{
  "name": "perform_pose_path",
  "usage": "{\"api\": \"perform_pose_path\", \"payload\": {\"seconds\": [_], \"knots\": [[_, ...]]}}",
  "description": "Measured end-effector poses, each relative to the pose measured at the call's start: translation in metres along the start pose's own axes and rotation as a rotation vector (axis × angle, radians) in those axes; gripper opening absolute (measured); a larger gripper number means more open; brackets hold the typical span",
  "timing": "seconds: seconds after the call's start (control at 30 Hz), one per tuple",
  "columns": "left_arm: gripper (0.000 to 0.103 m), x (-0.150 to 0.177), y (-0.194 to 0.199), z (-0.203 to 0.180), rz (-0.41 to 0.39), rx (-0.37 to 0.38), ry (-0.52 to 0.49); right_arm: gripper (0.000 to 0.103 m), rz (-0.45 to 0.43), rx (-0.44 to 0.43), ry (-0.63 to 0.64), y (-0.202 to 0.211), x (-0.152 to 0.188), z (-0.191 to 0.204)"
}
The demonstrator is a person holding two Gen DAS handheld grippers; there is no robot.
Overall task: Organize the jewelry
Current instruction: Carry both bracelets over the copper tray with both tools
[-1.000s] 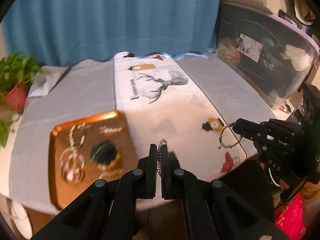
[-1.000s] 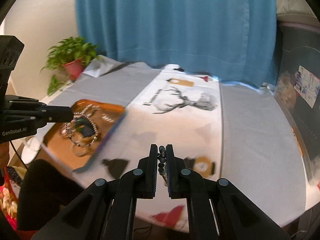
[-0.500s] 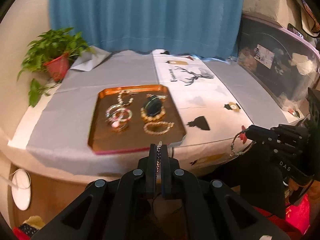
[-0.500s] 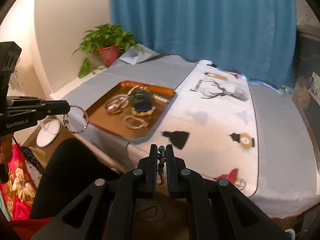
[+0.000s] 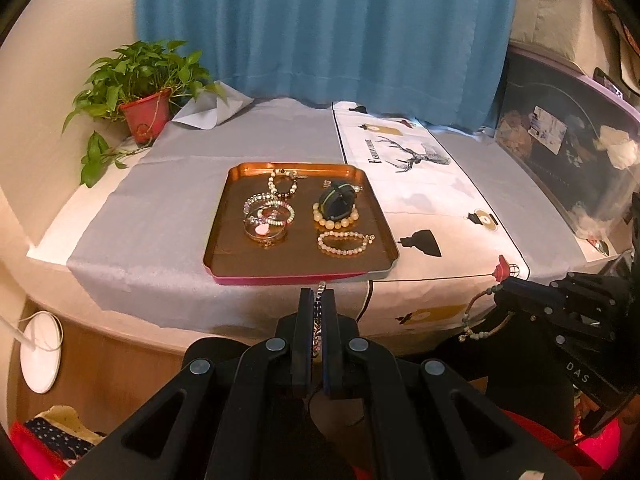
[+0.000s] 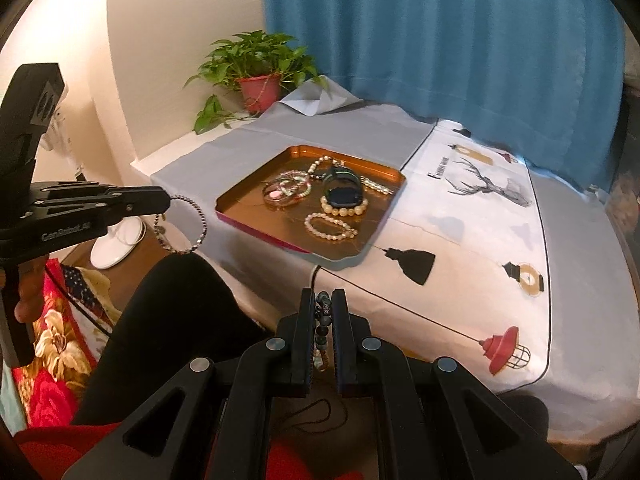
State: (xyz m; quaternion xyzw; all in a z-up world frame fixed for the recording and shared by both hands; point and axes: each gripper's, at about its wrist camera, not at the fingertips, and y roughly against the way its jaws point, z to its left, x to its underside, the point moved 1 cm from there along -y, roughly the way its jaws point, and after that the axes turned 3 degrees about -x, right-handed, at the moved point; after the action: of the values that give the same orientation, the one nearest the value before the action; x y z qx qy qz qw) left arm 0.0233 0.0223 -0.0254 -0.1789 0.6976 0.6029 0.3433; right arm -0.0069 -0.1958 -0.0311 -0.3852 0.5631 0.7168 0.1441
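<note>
A copper tray (image 5: 288, 256) lies on the grey cloth and holds several bead bracelets and a dark bangle (image 5: 338, 202). My left gripper (image 5: 319, 296) hangs just off the table's front edge, below the tray, shut on a silver bead bracelet (image 5: 317, 322). In the right wrist view that bracelet (image 6: 188, 232) dangles as a loop from the left gripper (image 6: 166, 200). My right gripper (image 6: 323, 296) is shut on a dark bead bracelet (image 6: 323, 320), off the table edge and right of the tray (image 6: 248, 200). The left wrist view shows this bracelet (image 5: 476, 320) hanging from it.
A potted plant (image 5: 144, 108) stands at the back left corner before a blue curtain (image 5: 320, 28). A white deer-print cloth (image 5: 420, 184) covers the table's right half. A clear storage bin (image 5: 560, 148) sits right. A person's black-clad leg (image 6: 172, 320) is below; a white lamp base (image 5: 40, 356) is on the floor.
Both grippers have pulled back from over the table to beyond its front edge, each keeping its bracelet. The tray now sits farther off and centred in the left wrist view.
</note>
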Motion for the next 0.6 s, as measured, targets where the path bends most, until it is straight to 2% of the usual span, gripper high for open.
{"api": "perform_pose_path", "payload": {"seconds": [0.3,0.6], "knots": [[0.001,-0.013,-0.010,0.005,-0.006,0.009,0.004,0.008,-0.012,-0.004,0.032,-0.008,-0.020,0.006],[0.001,-0.040,-0.030,0.013,-0.015,0.005,0.002,0.008,-0.009,-0.020,0.044,-0.035,-0.047,0.002]]}}
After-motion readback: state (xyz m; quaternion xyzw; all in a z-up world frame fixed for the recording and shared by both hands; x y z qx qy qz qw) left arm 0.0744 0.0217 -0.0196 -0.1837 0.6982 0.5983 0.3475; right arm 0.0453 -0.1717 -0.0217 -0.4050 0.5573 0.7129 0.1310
